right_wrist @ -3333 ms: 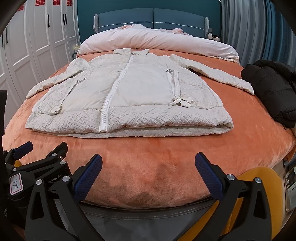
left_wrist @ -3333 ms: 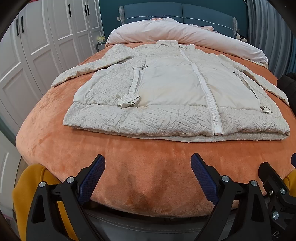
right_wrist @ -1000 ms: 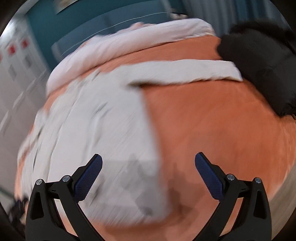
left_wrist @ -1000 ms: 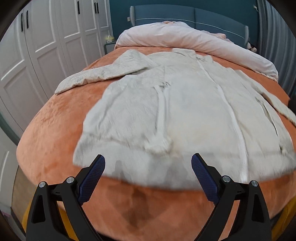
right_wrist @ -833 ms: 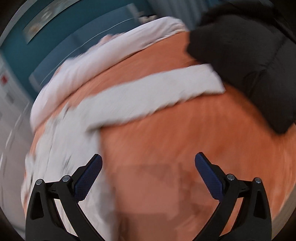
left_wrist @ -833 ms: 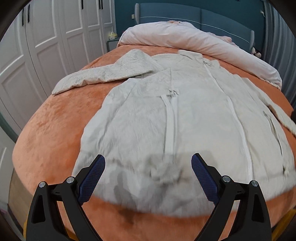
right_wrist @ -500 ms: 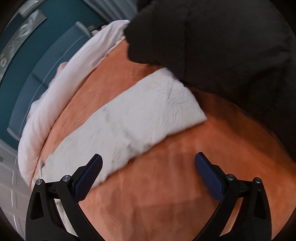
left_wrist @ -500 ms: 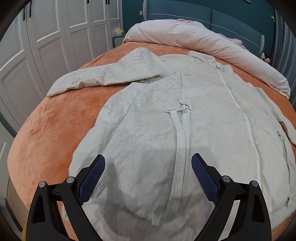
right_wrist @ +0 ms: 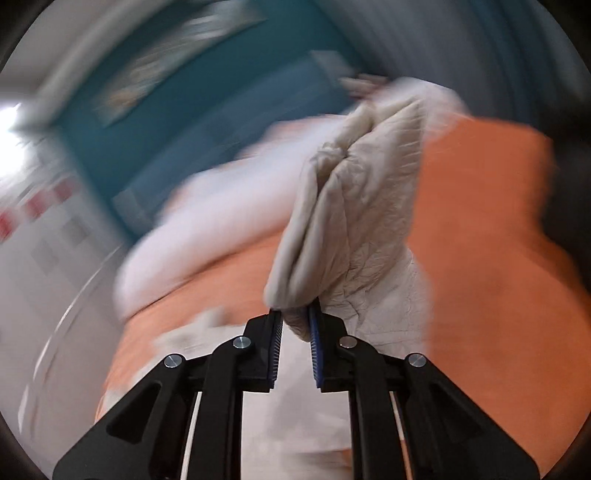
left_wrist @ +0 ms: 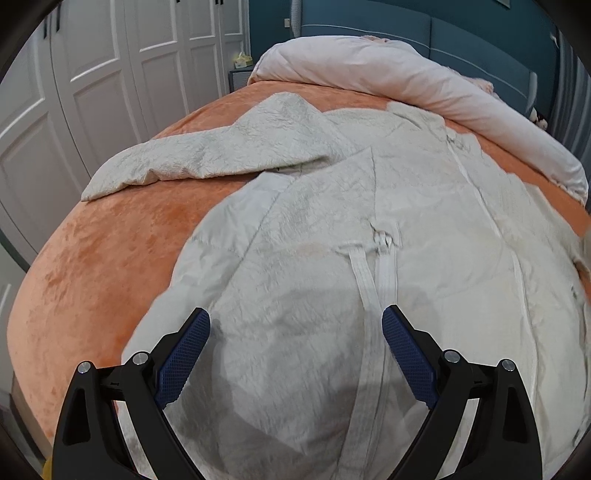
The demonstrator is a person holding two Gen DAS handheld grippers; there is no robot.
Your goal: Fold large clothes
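Observation:
A cream padded coat [left_wrist: 369,229] lies front up on the orange bed cover [left_wrist: 110,251], its left sleeve [left_wrist: 207,155] stretched out to the left. My left gripper [left_wrist: 295,354] is open and hovers low over the coat's left front, beside the pocket zipper [left_wrist: 373,280]. My right gripper [right_wrist: 295,325] is shut on the cuff of the coat's right sleeve [right_wrist: 354,221] and holds it lifted above the bed. The right wrist view is blurred by motion.
A rolled pink duvet [left_wrist: 424,85] lies across the head of the bed below a blue headboard [left_wrist: 424,29]. White wardrobe doors [left_wrist: 92,74] stand close on the left. A black garment [right_wrist: 569,192] lies at the bed's right edge.
My right gripper swung to the right sleeve's end, shut on the cuff and lifted it. My left gripper moved forward over the coat's left front and stayed open.

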